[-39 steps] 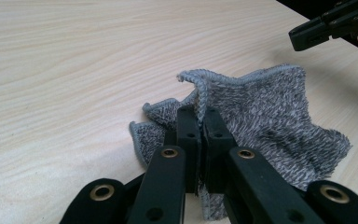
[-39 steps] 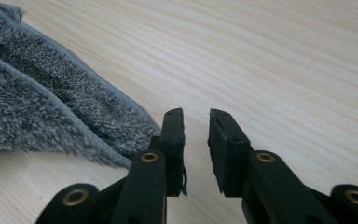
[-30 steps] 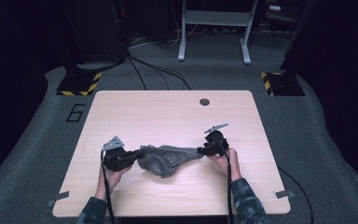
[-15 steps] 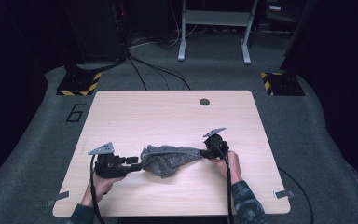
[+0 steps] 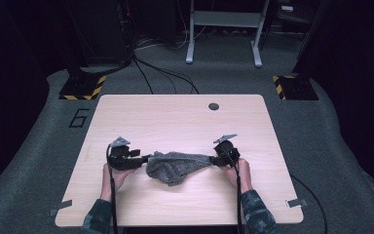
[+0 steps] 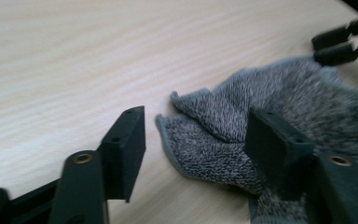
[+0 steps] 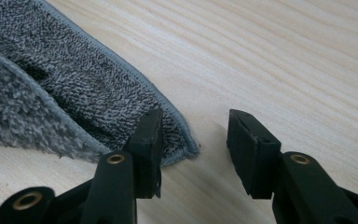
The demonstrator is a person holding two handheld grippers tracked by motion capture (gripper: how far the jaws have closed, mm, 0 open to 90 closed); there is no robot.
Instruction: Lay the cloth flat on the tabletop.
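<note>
Grey carpet and dark stands surround the pale wooden table [image 5: 185,122] in the high view, where a crumpled grey towel [image 5: 175,165] lies near the front edge between the left hand-held gripper [image 5: 143,158] and the right hand-held gripper [image 5: 213,159], each at one end of the cloth

From the left gripper view, the left hand-held gripper [image 6: 196,135] has its jaws spread apart, a folded corner of the towel [image 6: 223,126] lying on the wood between them

From the right gripper view, the right hand-held gripper [image 7: 193,140] also stands parted, the hemmed towel [image 7: 74,88] corner resting against its left jaw, unclamped
</note>
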